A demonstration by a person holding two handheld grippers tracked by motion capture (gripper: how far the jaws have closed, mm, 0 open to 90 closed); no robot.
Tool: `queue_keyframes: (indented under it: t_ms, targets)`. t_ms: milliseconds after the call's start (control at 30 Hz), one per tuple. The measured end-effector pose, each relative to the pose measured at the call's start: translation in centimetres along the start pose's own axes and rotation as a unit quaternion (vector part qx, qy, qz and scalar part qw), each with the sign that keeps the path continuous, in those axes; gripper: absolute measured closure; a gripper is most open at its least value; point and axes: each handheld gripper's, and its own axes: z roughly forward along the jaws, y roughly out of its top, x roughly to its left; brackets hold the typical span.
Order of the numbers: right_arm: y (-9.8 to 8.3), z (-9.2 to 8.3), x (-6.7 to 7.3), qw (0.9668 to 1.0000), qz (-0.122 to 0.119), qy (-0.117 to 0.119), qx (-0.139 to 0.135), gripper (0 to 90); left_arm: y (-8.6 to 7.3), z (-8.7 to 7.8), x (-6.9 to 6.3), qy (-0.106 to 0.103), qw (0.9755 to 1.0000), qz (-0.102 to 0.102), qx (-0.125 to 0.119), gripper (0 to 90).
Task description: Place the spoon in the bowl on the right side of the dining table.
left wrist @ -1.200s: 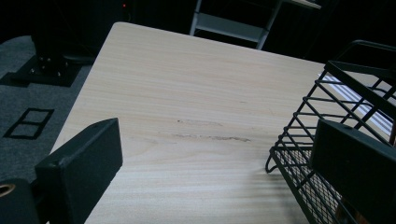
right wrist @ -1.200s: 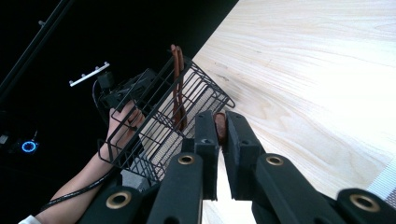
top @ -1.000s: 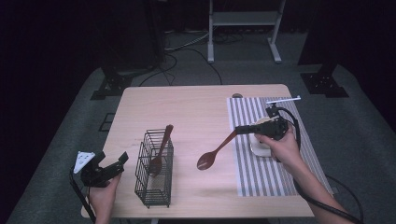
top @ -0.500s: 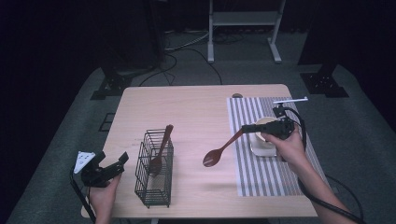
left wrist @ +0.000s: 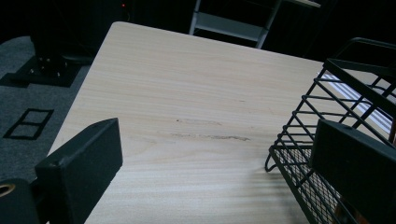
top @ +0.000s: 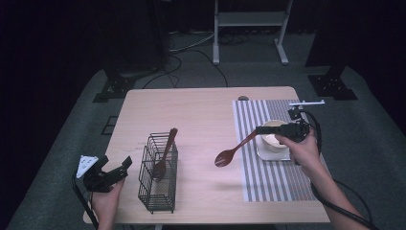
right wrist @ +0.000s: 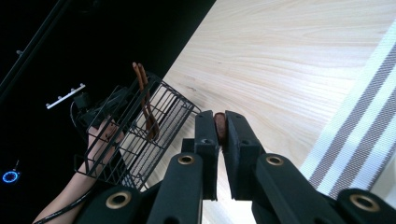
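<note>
Right gripper (top: 262, 130) held level above the striped placemat (top: 249, 143), jaws clamped on the handle end of a brown wooden spoon (top: 233, 150). In the high view the spoon juts out from the jaw tips toward the person's left and slopes down, its bowl hanging over bare tabletop just off the mat's left edge, clear of the surface with a faint shadow below it. Right gripper view: the two black jaws stand nearly together with the reddish-brown handle end (right wrist: 219, 127) pinched between the pads; the rest of the spoon runs away from the camera and is hidden behind the jaws. A small cream bowl (top: 273, 139) sits on a pale square coaster on the mat, directly under and just beside the right hand (top: 299, 146). Left gripper (top: 115, 171) at the near left corner of the wooden table (top: 191, 110), jaws spread wide, nothing between them; the left gripper view shows bare wood between the two black pads. Black wire caddy (top: 158, 177) stands upright just to the right of that gripper, close but not touching as far as can be told. A second wooden spoon (top: 164, 152) leans inside the caddy, bowl down, handle rising above the rim. Held spoon and caddy are well apart, open tabletop between them.
</note>
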Motion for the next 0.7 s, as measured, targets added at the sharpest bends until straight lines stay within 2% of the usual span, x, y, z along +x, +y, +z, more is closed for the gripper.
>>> queue_keyframes:
  t_ms: [367, 700]
  targets:
    - [0.4, -1.3, -0.6, 0.9998, 0.002, -0.017, -0.008, 83.8, -0.1, 0.0, 0.0, 0.0, 1.0, -0.001, 0.002, 1.5]
    - [0.2, -3.2, -1.4, 0.9992, 0.01, -0.033, -0.023, 83.8, -0.1, 0.1, 0.0, 0.001, 1.0, 0.0, 0.003, 1.6]
